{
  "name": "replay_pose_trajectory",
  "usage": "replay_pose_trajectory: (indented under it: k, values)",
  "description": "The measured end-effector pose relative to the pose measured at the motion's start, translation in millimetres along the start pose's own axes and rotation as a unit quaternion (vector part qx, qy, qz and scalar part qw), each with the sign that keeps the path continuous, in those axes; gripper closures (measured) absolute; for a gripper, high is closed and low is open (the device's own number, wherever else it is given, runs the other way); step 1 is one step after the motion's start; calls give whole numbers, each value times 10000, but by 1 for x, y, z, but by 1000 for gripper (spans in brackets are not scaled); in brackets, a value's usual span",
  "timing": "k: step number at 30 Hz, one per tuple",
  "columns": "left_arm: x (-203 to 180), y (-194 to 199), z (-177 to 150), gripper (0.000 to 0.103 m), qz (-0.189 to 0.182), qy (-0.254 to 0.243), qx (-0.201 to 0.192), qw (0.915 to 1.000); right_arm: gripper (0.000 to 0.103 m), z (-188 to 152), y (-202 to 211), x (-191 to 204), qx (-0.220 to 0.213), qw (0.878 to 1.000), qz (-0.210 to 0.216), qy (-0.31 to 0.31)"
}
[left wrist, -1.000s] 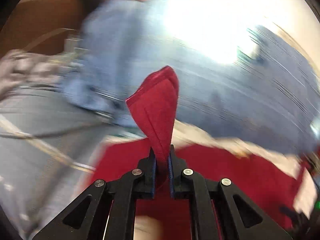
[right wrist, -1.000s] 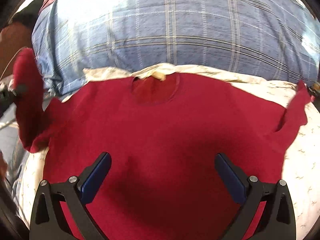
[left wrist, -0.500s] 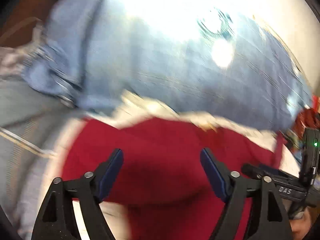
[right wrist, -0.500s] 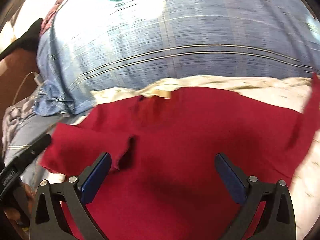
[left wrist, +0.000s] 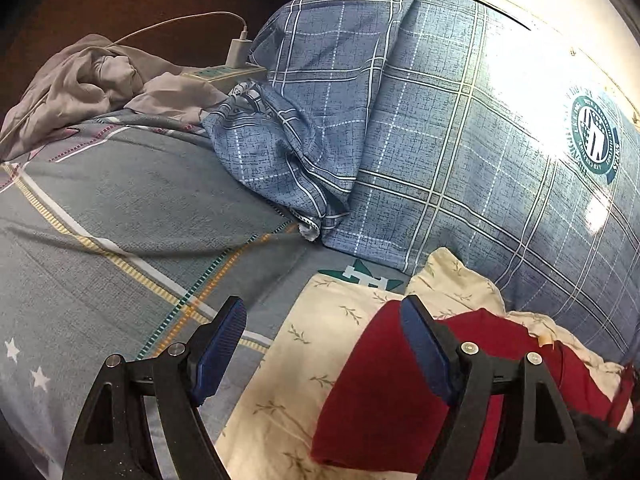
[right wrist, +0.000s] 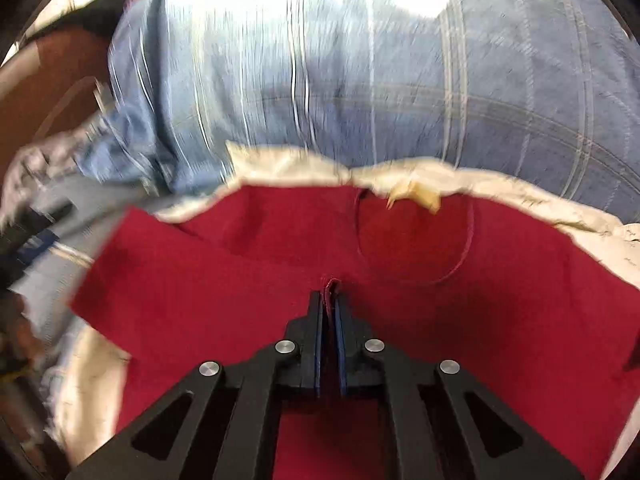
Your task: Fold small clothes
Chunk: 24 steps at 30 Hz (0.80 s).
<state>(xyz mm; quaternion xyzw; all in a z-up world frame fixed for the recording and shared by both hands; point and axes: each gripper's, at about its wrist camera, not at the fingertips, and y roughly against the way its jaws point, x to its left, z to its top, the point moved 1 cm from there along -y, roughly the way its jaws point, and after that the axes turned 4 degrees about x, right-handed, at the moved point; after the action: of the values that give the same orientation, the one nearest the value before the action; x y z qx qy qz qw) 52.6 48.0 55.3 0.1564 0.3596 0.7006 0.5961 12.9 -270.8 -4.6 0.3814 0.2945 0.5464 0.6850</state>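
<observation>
Left wrist view: low over the bed, looking forward past the open left gripper [left wrist: 320, 344] toward the blue plaid pillow [left wrist: 460, 152], with the grey bedsheet [left wrist: 120, 220] at left. Right wrist view: very close above the red shirt [right wrist: 200, 292], facing the same pillow. Both views share the shirt, the cream cloth [left wrist: 320, 340] beneath it and the pillow.

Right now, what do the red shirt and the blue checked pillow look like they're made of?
Red shirt: apparently soft knit fabric, matte, limp enough to fold flat; a pinch of it stands between the shut fingers. Blue pillow: probably woven cotton, matte, with a fine crosshatch print and creases.
</observation>
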Motion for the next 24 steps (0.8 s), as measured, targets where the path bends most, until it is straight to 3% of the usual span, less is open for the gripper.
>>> replay_pose_trajectory:
  k: [3, 6, 10, 14, 15, 18, 21, 24]
  values:
    - [-5, -4, 0, 25, -27, -74, 12, 10000, 98, 5, 45, -13, -590, 9976, -335, 109]
    - [-6, -1, -1, 25, -68, -123, -1, 9999, 98, 10, 76, -42, -834, 9930, -828, -74]
    - [-13, -4, -6, 25, -145, -215, 96, 9996, 98, 10, 78, -88, -666, 9847, -1573, -349]
    - [-28, -5, -11, 25, -273, -487, 171, 9983, 91, 4, 49, -114, -116, 9786, -1967, -599]
    - [-31, -4, -13, 25, -321, -559, 185, 9977, 88, 3, 49, -117, -52, 9783, -1951, -696]
    - [-35, -3, -16, 24, -463, -694, 250, 9962, 46, -3, 66, -110, -295, 9826, -1654, -790]
    - [-40, -8, -20, 24, -386, -915, 451, 9940, 42, -1, 70, -78, -388, 9918, -1140, -434]
    - [-45, -16, -28, 24, -142, -1182, 799, 9897, 43, 13, 48, -36, -205, 9994, -253, 92]
